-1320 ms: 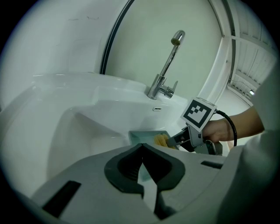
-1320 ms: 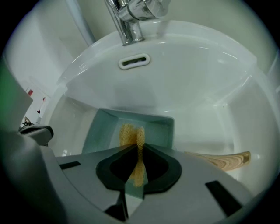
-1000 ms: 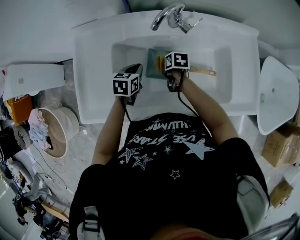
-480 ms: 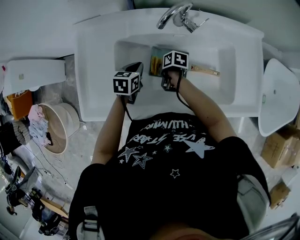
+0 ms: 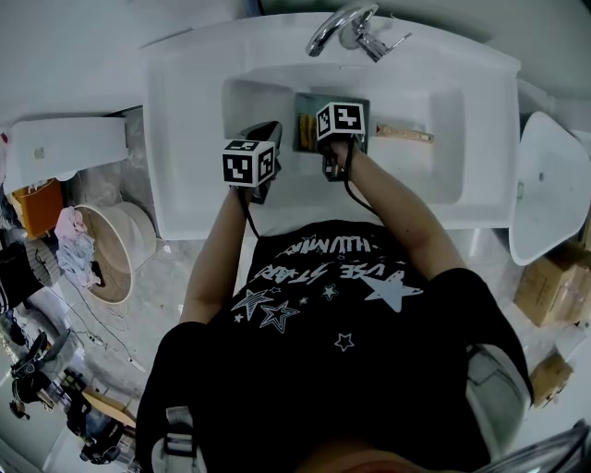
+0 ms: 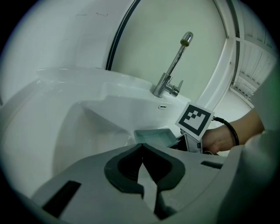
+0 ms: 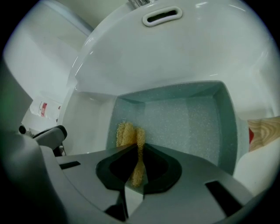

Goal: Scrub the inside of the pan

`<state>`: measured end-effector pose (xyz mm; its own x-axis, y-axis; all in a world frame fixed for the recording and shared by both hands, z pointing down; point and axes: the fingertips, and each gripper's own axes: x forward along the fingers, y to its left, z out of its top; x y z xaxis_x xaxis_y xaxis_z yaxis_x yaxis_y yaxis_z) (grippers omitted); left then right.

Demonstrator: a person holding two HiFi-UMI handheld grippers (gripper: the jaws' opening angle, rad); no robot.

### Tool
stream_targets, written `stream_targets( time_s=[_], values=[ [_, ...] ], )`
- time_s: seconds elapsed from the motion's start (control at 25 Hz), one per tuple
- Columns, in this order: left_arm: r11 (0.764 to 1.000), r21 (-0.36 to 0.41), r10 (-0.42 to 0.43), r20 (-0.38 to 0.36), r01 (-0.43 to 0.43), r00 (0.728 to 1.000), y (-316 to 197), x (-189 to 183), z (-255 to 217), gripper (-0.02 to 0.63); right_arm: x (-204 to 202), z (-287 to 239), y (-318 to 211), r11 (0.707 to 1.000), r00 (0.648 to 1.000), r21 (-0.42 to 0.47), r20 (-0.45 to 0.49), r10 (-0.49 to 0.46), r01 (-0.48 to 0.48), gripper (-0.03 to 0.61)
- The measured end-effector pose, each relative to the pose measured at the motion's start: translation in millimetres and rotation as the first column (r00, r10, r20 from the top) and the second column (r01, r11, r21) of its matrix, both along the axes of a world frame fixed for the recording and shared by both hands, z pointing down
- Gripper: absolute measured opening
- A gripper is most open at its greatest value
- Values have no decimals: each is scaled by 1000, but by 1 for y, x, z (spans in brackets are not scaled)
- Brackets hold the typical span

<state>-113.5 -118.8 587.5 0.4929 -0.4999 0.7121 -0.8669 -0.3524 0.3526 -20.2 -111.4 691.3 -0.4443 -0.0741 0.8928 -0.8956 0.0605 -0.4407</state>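
A square teal speckled pan (image 7: 188,122) with a wooden handle (image 5: 399,135) lies in the white sink basin (image 5: 434,175). My right gripper (image 7: 138,151) is shut on a yellow scrub sponge (image 7: 127,134), whose free end rests on the pan's floor near its left wall. In the head view the right gripper (image 5: 334,139) hangs over the pan (image 5: 307,109). My left gripper (image 6: 142,162) is shut with nothing between its jaws, held above the basin's left side, apart from the pan (image 6: 153,136). In the head view the left gripper (image 5: 263,152) is near the basin's left wall.
A chrome faucet (image 5: 346,28) stands at the back of the sink; an overflow slot (image 7: 162,15) sits in the back wall. A white toilet (image 5: 549,185) is on the right, a white tank (image 5: 65,152) and a basin of cloths (image 5: 102,254) on the left floor.
The right gripper with the sponge has slid a little to the left across the pan. The left gripper has stayed put.
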Motion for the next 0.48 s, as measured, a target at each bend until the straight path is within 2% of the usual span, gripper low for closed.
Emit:
stream_targets(
  time_s=[0.16,0.48],
  values=[
    [1000,-2,0,2,0,1000,1,0,1,8,9,-1,2,999,999,13,-36,-31,31,40],
    [1000,-2,5,3,-5,1000,2,5,1,8,44,-2,3,999,995,23,-99,-27,29,40]
  ],
)
